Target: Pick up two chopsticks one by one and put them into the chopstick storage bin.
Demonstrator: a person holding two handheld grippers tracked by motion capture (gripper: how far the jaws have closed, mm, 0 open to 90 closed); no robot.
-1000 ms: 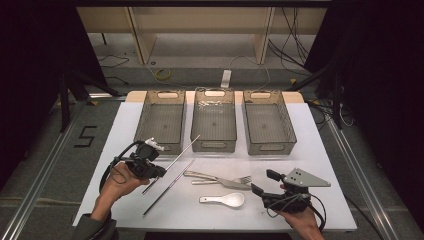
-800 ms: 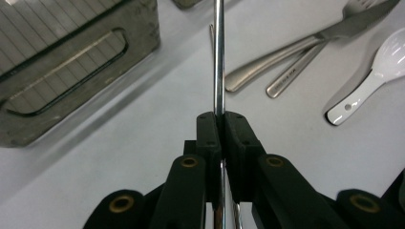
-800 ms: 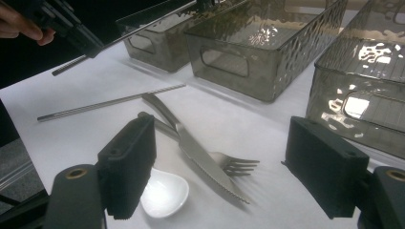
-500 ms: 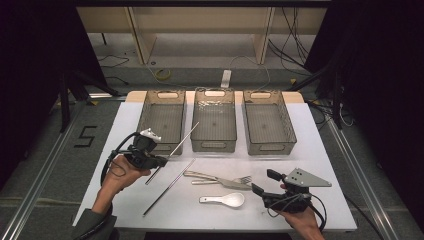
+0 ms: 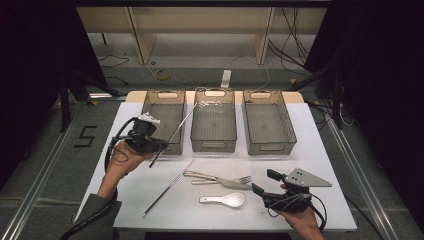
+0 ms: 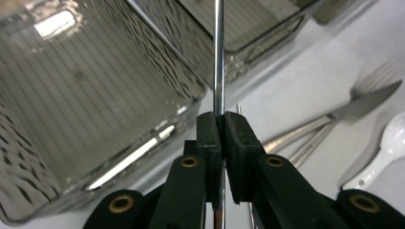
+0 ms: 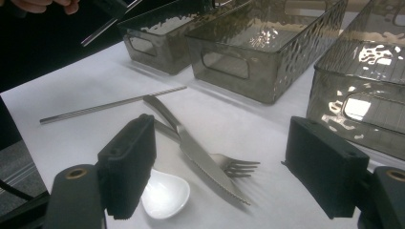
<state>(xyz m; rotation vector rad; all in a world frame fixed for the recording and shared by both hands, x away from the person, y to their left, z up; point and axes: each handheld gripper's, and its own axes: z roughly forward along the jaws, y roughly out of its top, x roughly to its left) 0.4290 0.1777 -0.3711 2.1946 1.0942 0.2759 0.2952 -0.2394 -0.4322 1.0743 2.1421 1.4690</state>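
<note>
**Steel chopstick lifted toward the left bin**

Steel rod first: the left gripper (image 5: 150,145) has its jaws clamped tight on one metal chopstick (image 5: 176,130), held off the table and slanting up over the left bin (image 5: 164,120), its tip near the middle bin's (image 5: 214,120) rim. To do this well, swing the long end clear of that rim, level it lengthwise, then lower before letting go. Its twin chopstick (image 5: 169,187), the knife (image 5: 220,181), probably a fork (image 5: 240,179) and the white spoon (image 5: 223,200) lie on the table. Farther right, the right gripper (image 5: 265,184) waits with jaws apart, holding nothing.
</note>
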